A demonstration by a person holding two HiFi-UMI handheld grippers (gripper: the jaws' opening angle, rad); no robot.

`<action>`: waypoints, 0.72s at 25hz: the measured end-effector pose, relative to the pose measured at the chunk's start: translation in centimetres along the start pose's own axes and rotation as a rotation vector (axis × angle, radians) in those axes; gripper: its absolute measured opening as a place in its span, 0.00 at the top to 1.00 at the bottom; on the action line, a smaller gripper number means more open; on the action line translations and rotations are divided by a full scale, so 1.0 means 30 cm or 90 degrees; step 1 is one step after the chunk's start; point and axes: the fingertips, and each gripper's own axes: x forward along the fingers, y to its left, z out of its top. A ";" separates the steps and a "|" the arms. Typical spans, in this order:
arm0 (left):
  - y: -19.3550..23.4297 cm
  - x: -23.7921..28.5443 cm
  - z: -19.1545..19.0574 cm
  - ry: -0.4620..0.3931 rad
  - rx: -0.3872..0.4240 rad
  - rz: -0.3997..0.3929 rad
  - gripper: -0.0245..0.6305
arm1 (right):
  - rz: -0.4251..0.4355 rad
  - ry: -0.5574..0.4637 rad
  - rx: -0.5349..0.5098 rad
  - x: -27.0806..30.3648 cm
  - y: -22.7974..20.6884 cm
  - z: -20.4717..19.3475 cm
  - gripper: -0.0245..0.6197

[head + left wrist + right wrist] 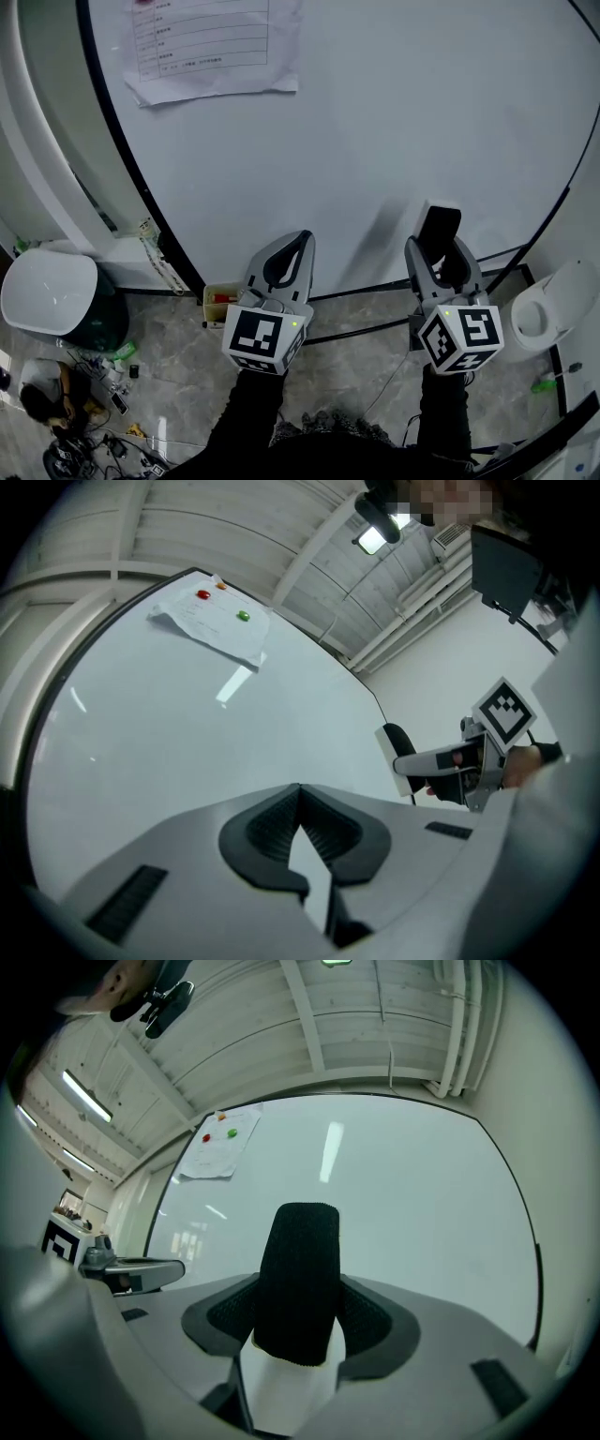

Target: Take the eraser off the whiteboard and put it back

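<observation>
- Reaching up from the bottom edge of the head view, two black sleeves (246,422) each carry one tool, and each tool is topped by a marker cube (265,339).
- The left tool (302,240) has its jaws pressed together at the tips, with nothing between them.
- The right tool (439,251) has its jaws spread wide and clamped on the eraser (295,1279), with a ribbed pad (370,1314) against each long side.
- The eraser stands upright in that grip. Its black felt face is turned toward the right tool's own camera, a white body shows beneath the felt, and its upper end sticks out past the jaw tips.
- Just beyond it is the whiteboard (403,122). The eraser seems to sit just clear of the surface, though no view shows the gap plainly.
- The whiteboard is blank white inside a thin black frame, and both tools point at its lower part.
- Farther up, near the board's upper left, a sheet of paper (211,42) is held on by small magnets (243,616), red and green.
- Down on the floor (356,370), off to the left, stands a white-lidded bin (47,291).
</observation>
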 end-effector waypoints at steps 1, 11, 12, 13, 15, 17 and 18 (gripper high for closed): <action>-0.011 0.005 -0.019 0.008 -0.004 -0.009 0.96 | -0.006 0.005 0.001 -0.014 -0.008 -0.012 0.57; -0.158 0.029 -0.113 0.041 -0.031 -0.066 0.95 | -0.047 0.041 -0.005 -0.137 -0.105 -0.103 0.57; -0.178 0.030 -0.111 0.042 -0.032 -0.066 0.96 | -0.045 0.043 -0.003 -0.145 -0.121 -0.107 0.57; -0.202 0.033 -0.107 0.043 -0.033 -0.066 0.95 | -0.041 0.044 -0.001 -0.152 -0.138 -0.110 0.57; -0.250 0.043 -0.101 0.044 -0.031 -0.066 0.95 | -0.033 0.048 0.002 -0.164 -0.172 -0.115 0.57; -0.293 0.057 -0.097 0.044 -0.029 -0.062 0.95 | -0.026 0.050 0.005 -0.175 -0.209 -0.118 0.57; -0.309 0.065 -0.093 0.044 -0.028 -0.058 0.95 | -0.023 0.051 0.006 -0.180 -0.230 -0.119 0.57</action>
